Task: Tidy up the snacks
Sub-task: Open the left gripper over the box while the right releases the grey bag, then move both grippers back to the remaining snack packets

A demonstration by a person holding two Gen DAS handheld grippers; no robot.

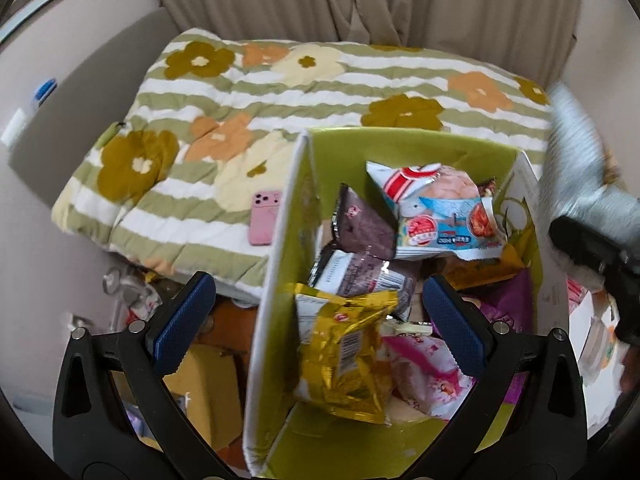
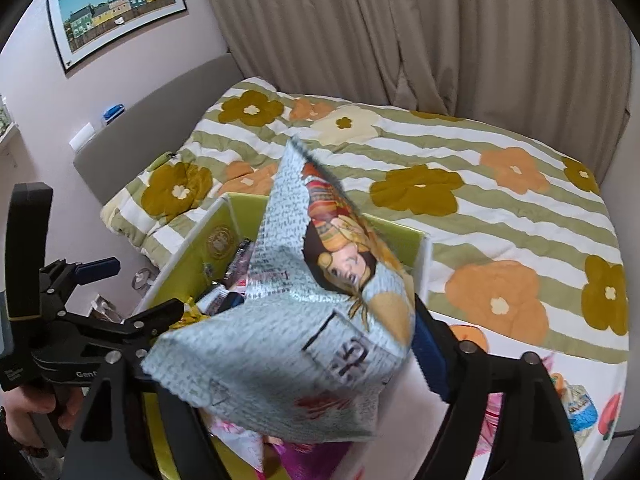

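A box [image 1: 280,240] with a green lining stands at the foot of the bed and holds several snack packets. Among them are a gold packet [image 1: 344,344], a pink one [image 1: 424,364], a dark purple one [image 1: 360,224] and a white, red and blue bag [image 1: 436,208]. My left gripper [image 1: 316,284] hangs open over the box, its blue pads wide apart above the gold packet and touching nothing. A light blue snack bag [image 2: 288,344], blurred, sits between the fingers of my right gripper [image 2: 296,340] above the box [image 2: 192,248]. The right pad [image 2: 430,356] stands just clear of it; the left pad is hidden.
The bed's flowered quilt [image 2: 480,208] lies behind and to the right of the box, with a pink phone [image 1: 264,218] on it. More snack packets [image 2: 580,408] lie on the bed at the right. Cardboard [image 1: 204,380] and clutter fill the floor left of the box. Curtains hang behind.
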